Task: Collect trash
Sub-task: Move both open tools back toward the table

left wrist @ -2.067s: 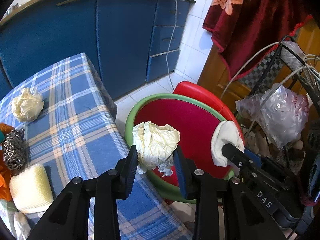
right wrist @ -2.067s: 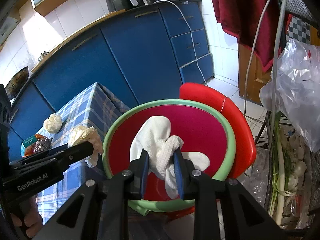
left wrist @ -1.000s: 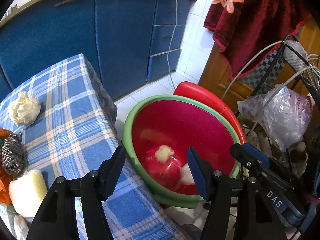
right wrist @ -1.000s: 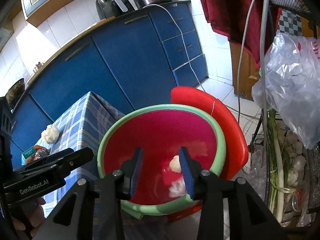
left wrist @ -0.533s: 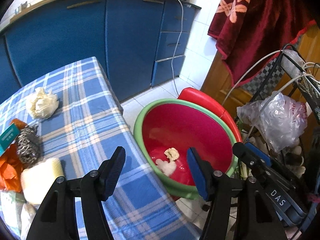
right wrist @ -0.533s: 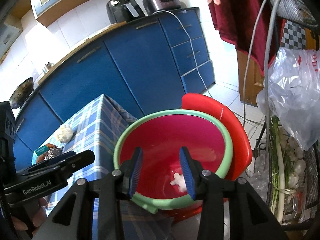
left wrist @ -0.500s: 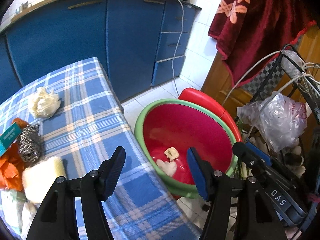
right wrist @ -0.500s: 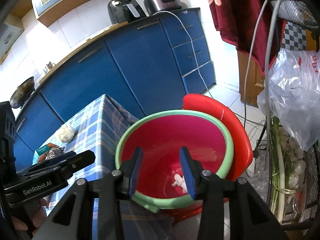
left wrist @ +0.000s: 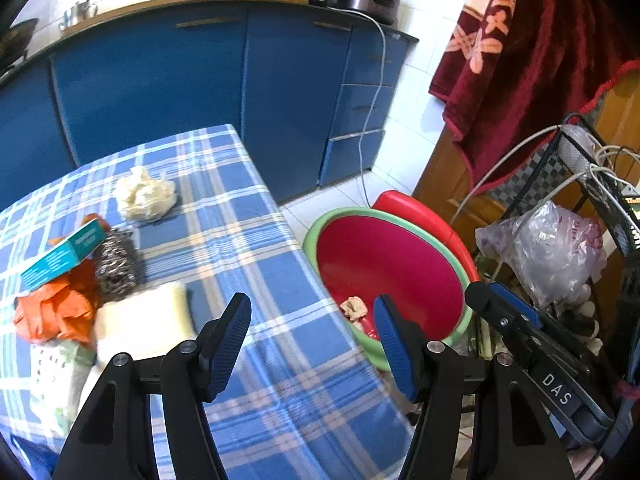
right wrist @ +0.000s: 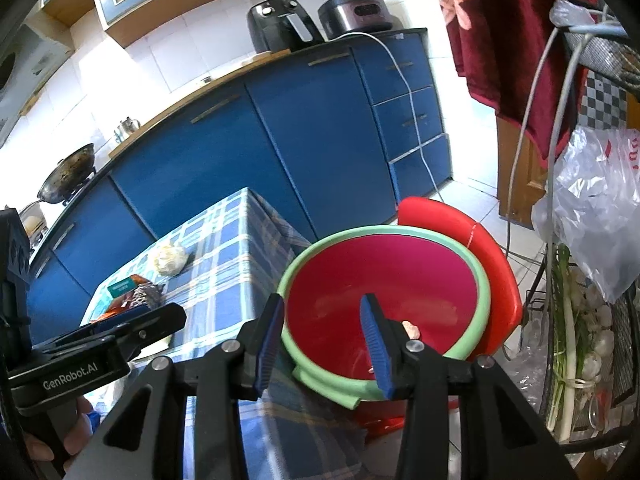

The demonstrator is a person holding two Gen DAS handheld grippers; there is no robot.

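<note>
A red basin with a green rim [left wrist: 464, 280] [right wrist: 486, 292] stands on the floor beside the table; a crumpled wad [left wrist: 354, 307] lies at its bottom. My left gripper [left wrist: 312, 320] hangs open and empty over the table's corner. My right gripper [right wrist: 324, 320] is open and empty above the basin's near rim; its finger hides most of the basin's trash. On the blue checked tablecloth [left wrist: 240, 240] lie a crumpled paper ball [left wrist: 145, 199] [right wrist: 171, 259], a steel scourer [left wrist: 116, 266], a teal box [left wrist: 64, 255], orange plastic [left wrist: 52, 312] and a pale yellow sponge [left wrist: 144, 322].
Blue kitchen cabinets [left wrist: 160, 80] stand behind the table. A red stool [right wrist: 496, 280] sits behind the basin. A wire rack [right wrist: 580, 320] with a plastic bag [left wrist: 556, 248] and spring onions is at the right. A dark red towel [left wrist: 540, 52] hangs above. A white cable [left wrist: 376, 100] runs down.
Both grippers have let go of their wads, which now lie in the basin. Both have since drawn back and up, the left one over the table.
</note>
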